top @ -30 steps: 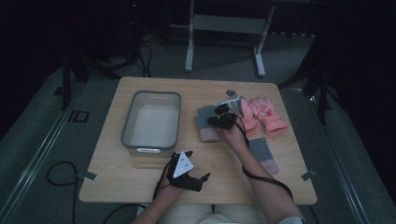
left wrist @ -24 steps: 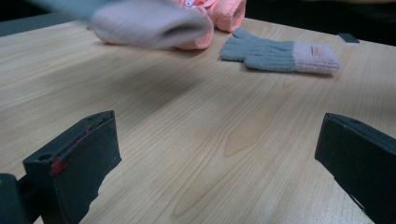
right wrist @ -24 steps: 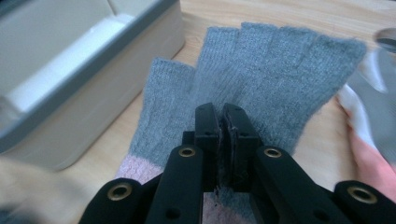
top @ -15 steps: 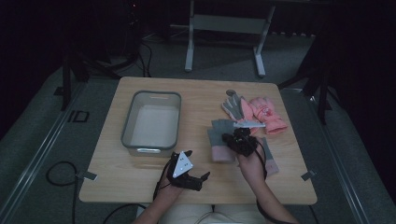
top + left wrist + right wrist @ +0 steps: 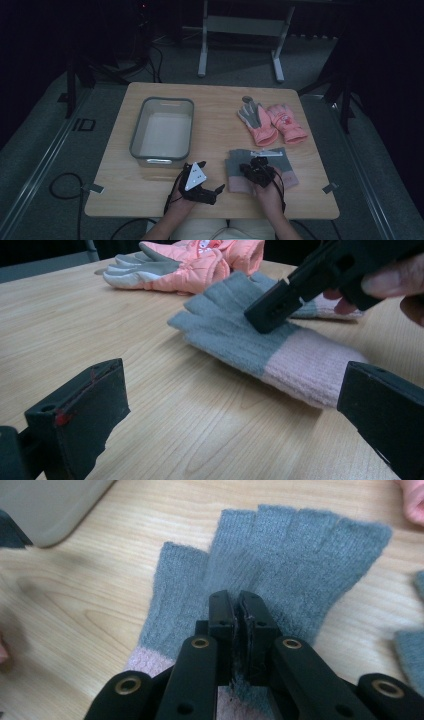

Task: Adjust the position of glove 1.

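The grey knit glove (image 5: 280, 565) lay flat on the surface (image 5: 215, 115), near its front edge. The right gripper (image 5: 236, 611) had its fingers pinched shut on the palm fabric; the left gripper (image 5: 235, 415) stood wide open and empty. Soft and light, the glove would likely sag, so the pink cuff (image 5: 310, 365) looked best to grip. Its mate was partly hidden.
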A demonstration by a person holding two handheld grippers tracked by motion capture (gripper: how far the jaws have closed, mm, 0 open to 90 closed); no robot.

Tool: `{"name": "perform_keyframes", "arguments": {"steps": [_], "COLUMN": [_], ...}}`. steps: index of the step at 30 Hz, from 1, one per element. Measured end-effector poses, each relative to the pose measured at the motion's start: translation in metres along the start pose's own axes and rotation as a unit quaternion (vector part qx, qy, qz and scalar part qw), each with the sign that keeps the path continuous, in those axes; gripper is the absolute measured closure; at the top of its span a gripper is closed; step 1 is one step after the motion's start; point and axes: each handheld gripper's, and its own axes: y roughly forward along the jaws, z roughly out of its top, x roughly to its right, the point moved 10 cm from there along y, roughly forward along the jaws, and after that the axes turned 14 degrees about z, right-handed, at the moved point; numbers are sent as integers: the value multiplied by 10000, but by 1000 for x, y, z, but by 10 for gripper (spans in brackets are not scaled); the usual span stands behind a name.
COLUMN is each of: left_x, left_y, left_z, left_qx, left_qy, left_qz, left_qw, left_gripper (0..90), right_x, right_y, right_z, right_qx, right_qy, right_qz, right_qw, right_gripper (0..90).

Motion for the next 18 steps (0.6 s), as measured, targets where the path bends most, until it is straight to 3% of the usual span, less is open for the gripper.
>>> {"name": "perform_keyframes", "arguments": {"steps": [7,15,18], "left_x": [0,0,0], "left_y": [0,0,0], "left_z": [0,0,0], "left_qx": [4,-4,2], "left_qy": [7,30,25], "left_qz": [-3,0,-2], "left_qw": [10000,10000,10000], "left_gripper": [0,0,0], "right_x": [-2,3,3], "right_y": [12,20,19], "right_z": [-5,-10,-9], "right_qx": [-100,6,75], "right_qy": [-30,82,178], "right_qz": [122,-87,-47], "right_qw": [9999,9999,9998], "right_gripper": [848,814,765]}}
